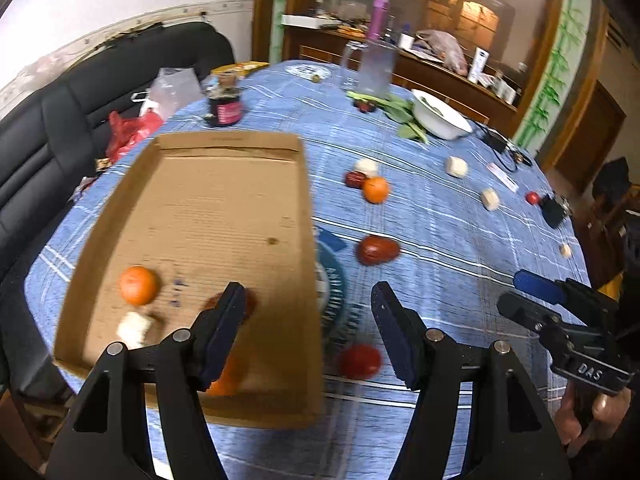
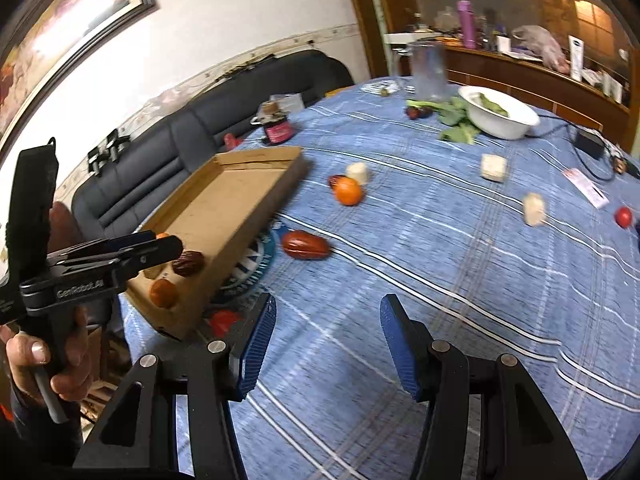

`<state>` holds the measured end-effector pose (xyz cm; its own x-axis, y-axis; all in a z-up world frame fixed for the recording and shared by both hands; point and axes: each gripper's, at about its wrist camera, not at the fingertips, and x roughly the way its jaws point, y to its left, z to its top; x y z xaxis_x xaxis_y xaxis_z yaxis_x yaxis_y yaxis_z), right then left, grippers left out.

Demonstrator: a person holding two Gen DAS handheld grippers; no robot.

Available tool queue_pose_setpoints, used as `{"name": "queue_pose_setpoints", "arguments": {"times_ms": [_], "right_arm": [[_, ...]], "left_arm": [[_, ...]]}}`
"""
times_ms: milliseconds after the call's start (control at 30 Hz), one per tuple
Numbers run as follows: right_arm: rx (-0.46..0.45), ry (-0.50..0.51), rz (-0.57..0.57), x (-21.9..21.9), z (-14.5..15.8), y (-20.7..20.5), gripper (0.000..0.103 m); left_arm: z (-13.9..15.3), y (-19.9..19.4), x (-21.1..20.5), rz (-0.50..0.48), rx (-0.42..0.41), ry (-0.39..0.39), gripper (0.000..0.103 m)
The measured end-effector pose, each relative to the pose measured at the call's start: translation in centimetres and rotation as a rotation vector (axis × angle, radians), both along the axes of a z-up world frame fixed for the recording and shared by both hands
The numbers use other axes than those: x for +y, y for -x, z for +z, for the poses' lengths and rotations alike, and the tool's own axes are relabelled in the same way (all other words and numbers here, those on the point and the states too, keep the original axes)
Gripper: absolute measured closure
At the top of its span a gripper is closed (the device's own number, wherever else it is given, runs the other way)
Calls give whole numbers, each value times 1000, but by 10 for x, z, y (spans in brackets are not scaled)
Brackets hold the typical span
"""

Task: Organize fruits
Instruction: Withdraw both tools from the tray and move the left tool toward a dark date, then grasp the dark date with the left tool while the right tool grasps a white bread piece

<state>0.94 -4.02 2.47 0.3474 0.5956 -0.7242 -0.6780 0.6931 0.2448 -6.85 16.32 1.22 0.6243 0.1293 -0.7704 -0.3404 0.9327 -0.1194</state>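
A shallow cardboard tray [image 1: 224, 200] [image 2: 256, 196] lies on the blue striped tablecloth. It holds an orange [image 1: 138, 285], a white chunk [image 1: 134, 328], a dark red date and a second orange partly hidden behind my left fingers. My left gripper [image 1: 308, 332] is open and empty, above the tray's right edge. A red tomato [image 1: 360, 361] lies just beyond it on the cloth. A large red date [image 1: 377, 251] [image 2: 306, 245] lies mid-table. An orange [image 1: 375, 190] [image 2: 348, 191] sits farther back beside a small date and a white chunk. My right gripper [image 2: 328, 344] is open and empty above the cloth.
A white bowl [image 2: 500, 114] with greens, a clear jug [image 2: 430, 72], a dark jar [image 1: 225, 106] and a power adapter [image 2: 588, 142] stand at the table's far side. White chunks [image 2: 494, 167] [image 2: 534, 209] and a small tomato [image 2: 623, 217] lie right. A black sofa [image 1: 60, 120] flanks the table's left.
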Motion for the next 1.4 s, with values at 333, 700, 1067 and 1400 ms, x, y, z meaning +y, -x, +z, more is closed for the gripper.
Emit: {"name": "queue_pose_setpoints", "arguments": {"times_ms": [333,700,1067,1400], "right_arm": [[12,5,-99,-43,-7,-24,47],[2,66,-151,-53,-20,-68,47],[37,84,-256,-61,-39,-165,46],[9,179,-282,-36,-67,-210,66]], "left_arm": [[-6,-29,-37,-87,28,4,39],[-25,-65,-46,-86,90,-3,39],[-58,-107,-48,-87,188,2,39],[-71,-123,-51,-86,200,-81,47]]}}
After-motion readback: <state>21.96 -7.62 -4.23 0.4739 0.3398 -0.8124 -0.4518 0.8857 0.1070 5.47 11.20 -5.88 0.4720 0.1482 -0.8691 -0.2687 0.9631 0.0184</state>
